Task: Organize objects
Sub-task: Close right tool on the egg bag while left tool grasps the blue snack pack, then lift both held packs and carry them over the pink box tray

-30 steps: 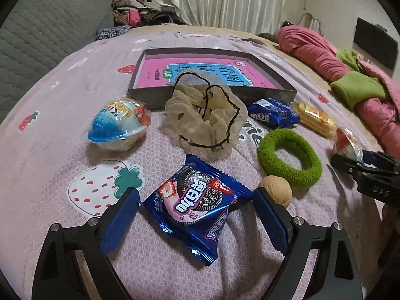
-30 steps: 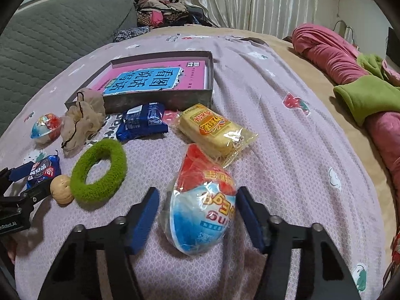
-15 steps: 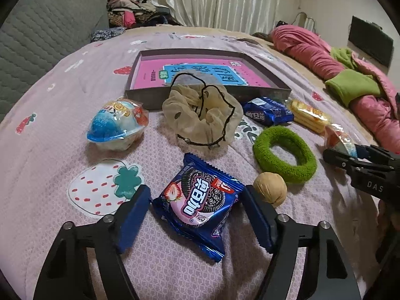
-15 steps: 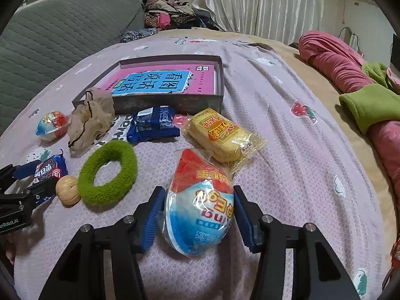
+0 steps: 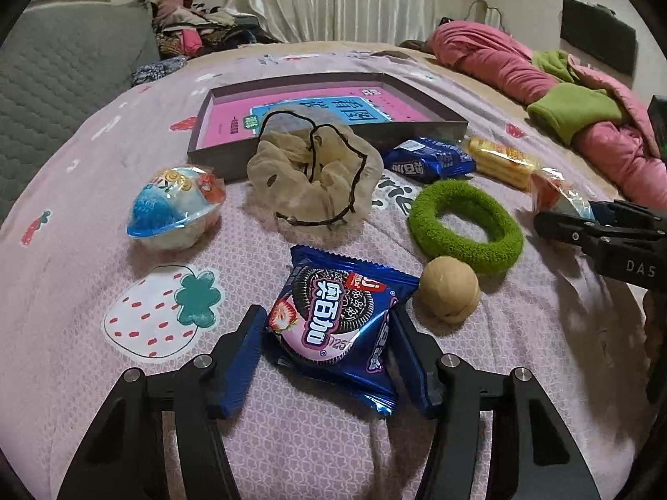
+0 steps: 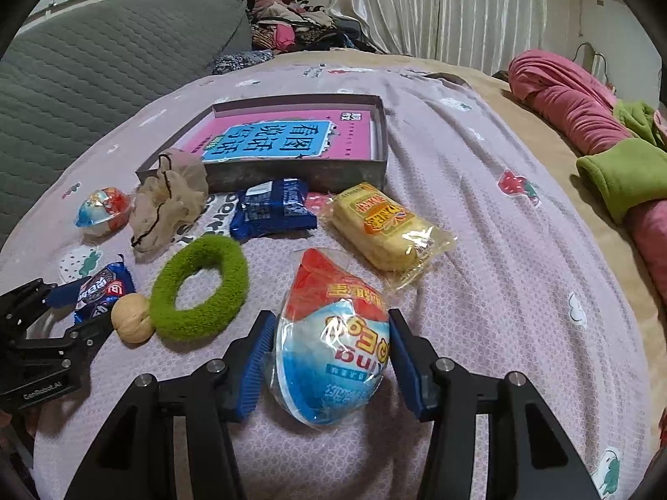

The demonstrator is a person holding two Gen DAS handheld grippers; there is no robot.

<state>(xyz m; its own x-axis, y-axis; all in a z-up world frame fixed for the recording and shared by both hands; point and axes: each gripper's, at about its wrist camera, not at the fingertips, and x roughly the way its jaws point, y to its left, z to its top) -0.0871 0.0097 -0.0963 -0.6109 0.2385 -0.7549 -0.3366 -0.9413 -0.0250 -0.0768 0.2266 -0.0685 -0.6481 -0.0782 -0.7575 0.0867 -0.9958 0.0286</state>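
Two grippers rest low over a pink patterned bedspread [image 5: 83, 300] strewn with small items. Left gripper [image 5: 329, 350]: its jaws are closing around a blue cookie packet [image 5: 337, 325] that lies flat on the bedspread between the blue pads; the pads stand at the wrapper's edges, the right one against the foil, and a firm grip cannot be confirmed. Right gripper [image 6: 329, 358]: its jaws are partly closed, with both blue pads pressed against the sides of a wrapped egg-shaped toy [image 6: 333, 341], red at its far end and blue and white nearer the camera, which lies on the bedspread.

Just right of the cookie packet sits a walnut [image 5: 449, 295], touching a green fuzzy hair ring [image 5: 465, 227] beyond it. Behind these lie a beige scrunchie with a black cord [image 5: 312, 179], a second egg-shaped toy [image 5: 175, 208] to the left, a dark blue snack packet [image 5: 429, 162] and a yellow wafer pack [image 5: 500, 160] to the right. Farther back lies a shallow grey box [image 5: 216, 158] holding a pink and blue book [image 5: 325, 112]; the scrunchie leans against its near wall. In the right wrist view the wafer pack [image 6: 383, 225] lies just beyond the held toy, and the hair ring [image 6: 200, 287] lies to its left.
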